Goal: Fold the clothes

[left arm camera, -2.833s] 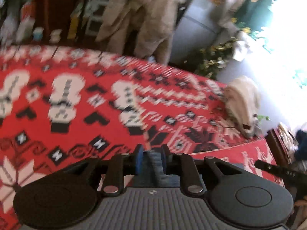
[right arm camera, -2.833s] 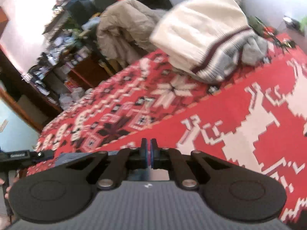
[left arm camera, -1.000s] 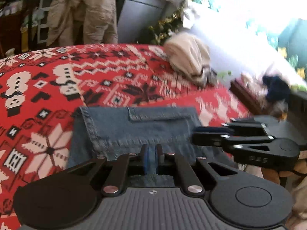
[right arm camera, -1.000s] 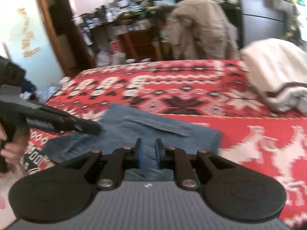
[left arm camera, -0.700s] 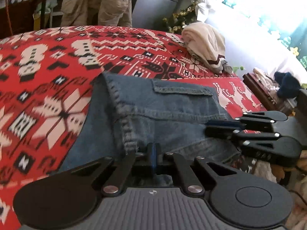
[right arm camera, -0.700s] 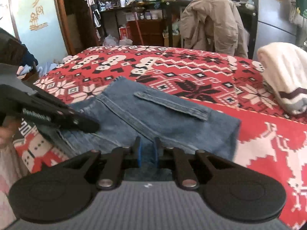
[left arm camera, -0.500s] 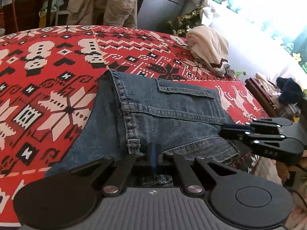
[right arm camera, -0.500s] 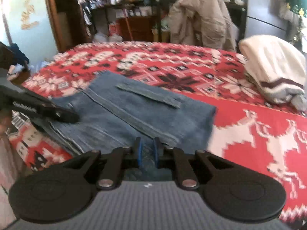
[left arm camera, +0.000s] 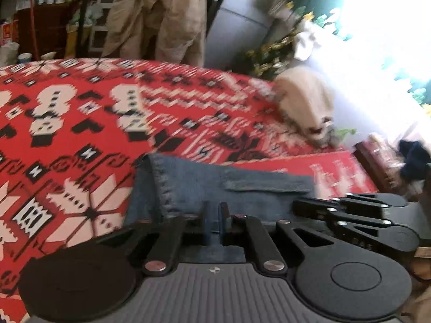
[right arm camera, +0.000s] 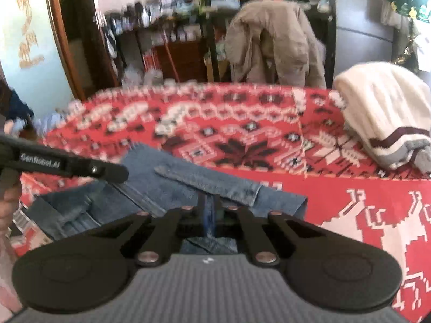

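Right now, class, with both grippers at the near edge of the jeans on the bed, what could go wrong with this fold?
1. The left gripper and right gripper sit close together on the jeans; they might collide.
2. The jeans' left layers look bunched, so creases could get folded in.
3. The jeans lie near the red blanket's edge and might slide off.

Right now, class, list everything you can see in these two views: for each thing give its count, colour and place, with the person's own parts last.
jeans: one, blue denim, folded on the near part of the blanket.
blanket: one, red with white and black pattern, under the clothes.
sweater: one, cream with a dark stripe, far right on the blanket.
jacket: one, beige, hanging behind the blanket.
shelves: dark, cluttered, at the back.
left gripper: one, black, slightly parted, at the jeans' near edge.
right gripper: one, black, nearly closed, denim between the fingers.
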Action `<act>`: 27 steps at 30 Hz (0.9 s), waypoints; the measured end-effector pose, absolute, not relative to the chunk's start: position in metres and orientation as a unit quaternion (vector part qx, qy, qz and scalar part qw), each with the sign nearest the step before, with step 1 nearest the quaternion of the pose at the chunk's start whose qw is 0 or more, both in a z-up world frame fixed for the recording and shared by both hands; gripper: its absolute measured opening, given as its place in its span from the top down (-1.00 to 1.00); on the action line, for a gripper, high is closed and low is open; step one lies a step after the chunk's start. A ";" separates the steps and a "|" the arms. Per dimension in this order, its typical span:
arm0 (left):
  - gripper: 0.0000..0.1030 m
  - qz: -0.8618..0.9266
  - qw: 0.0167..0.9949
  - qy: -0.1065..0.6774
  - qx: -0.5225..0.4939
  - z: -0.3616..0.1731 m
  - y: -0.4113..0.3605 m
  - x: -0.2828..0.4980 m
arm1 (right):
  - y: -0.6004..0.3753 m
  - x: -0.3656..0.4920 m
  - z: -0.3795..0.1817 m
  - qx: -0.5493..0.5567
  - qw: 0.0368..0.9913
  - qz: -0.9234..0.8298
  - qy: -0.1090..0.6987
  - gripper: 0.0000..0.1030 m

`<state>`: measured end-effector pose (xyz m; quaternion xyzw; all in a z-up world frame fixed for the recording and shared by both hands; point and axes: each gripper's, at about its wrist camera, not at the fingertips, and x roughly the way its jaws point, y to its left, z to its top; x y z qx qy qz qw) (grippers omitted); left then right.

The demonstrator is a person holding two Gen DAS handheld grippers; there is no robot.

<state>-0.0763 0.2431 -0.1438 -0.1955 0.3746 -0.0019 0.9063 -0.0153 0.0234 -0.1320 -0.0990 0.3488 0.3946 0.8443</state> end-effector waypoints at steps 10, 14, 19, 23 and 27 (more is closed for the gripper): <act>0.90 -0.011 0.905 0.384 -0.182 -0.134 0.244 -0.122 | -0.036 -0.034 -0.122 -0.048 0.857 0.371 0.353 0.92; 0.90 -0.027 0.908 0.384 -0.168 -0.135 0.228 -0.125 | -0.014 -0.056 -0.113 -0.056 0.843 0.411 0.342 0.90; 0.88 -0.017 0.908 0.395 -0.138 -0.148 0.216 -0.129 | 0.026 -0.073 -0.126 -0.089 0.828 0.433 0.344 0.90; 0.93 -0.014 0.905 0.393 -0.163 -0.156 0.226 -0.139 | 0.025 -0.076 -0.137 -0.100 0.832 0.421 0.346 0.90; 0.94 -0.011 0.902 0.390 -0.184 -0.156 0.232 -0.147 | 0.011 -0.081 -0.137 -0.117 0.839 0.410 0.339 0.84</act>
